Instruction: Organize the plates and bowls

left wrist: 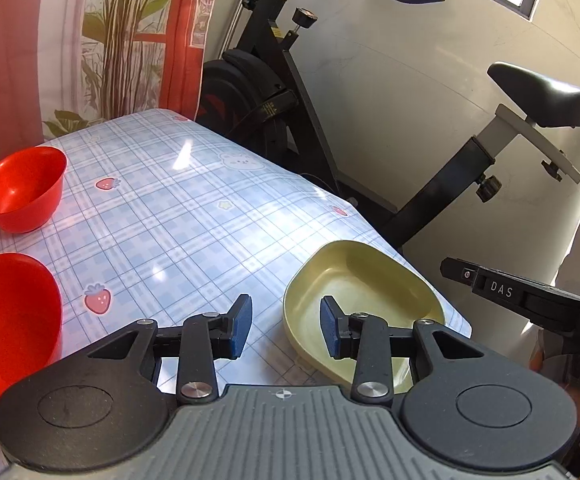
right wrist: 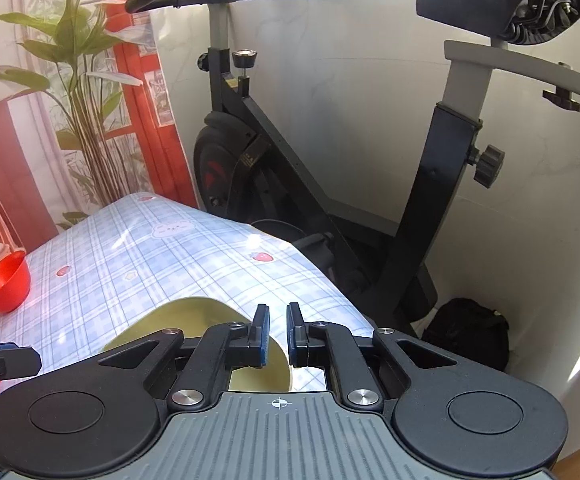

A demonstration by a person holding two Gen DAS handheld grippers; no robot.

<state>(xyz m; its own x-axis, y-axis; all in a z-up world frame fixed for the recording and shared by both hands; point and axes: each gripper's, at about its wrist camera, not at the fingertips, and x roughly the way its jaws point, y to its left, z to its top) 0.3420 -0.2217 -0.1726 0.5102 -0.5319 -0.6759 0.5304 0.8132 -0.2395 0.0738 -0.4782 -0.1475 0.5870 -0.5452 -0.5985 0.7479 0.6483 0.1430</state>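
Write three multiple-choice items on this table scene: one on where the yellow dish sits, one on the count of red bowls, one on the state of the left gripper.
1. Where does the yellow dish sit?
A. At the table's edge nearest the exercise bike
B. Inside a red bowl
C. On the bike seat

2. How many red bowls show in the left wrist view?
A. One
B. Two
C. Four

3. What is the state of the left gripper?
A. Shut on a red bowl
B. Shut on the dish
C. Open, with the dish's rim between its fingers

Key: 1 A, the dish lies on the checked tablecloth by the edge that faces the exercise bike. 2 B, a far red bowl and a near red bowl stand apart on the cloth. 3 C, the blue pads are wide apart and the dish's near rim lies between them.
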